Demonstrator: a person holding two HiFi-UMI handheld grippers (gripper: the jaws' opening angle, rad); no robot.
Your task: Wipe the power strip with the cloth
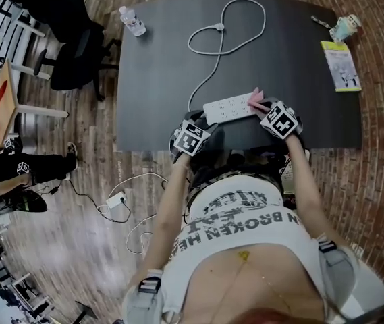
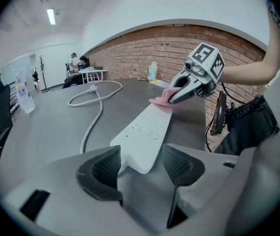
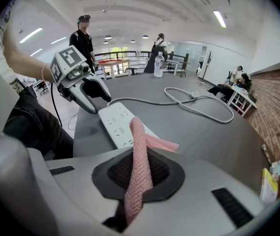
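Dark table (image 1: 158, 59) carries the work. White strip (image 1: 229, 109) lies near its front edge, long axis left–right, sockets up, no dirt visible. Left gripper (image 2: 140, 163): jaws apart, straddling the strip's left end. Right gripper (image 3: 139, 176): jaws closed on pink cloth (image 3: 136, 146), which rests on the right end; judged wipe direction is leftward along the strip

The power strip (image 1: 231, 108) lies on the tabletop (image 1: 158, 59), one end between the parted fingers (image 2: 103, 170) of the left gripper (image 2: 140, 166). At its other end the cloth (image 3: 139, 151), pinched in the right gripper (image 1: 264, 109), rests on the strip just ahead of those fingers. The cable (image 1: 212, 52) loops over the tabletop beyond both.
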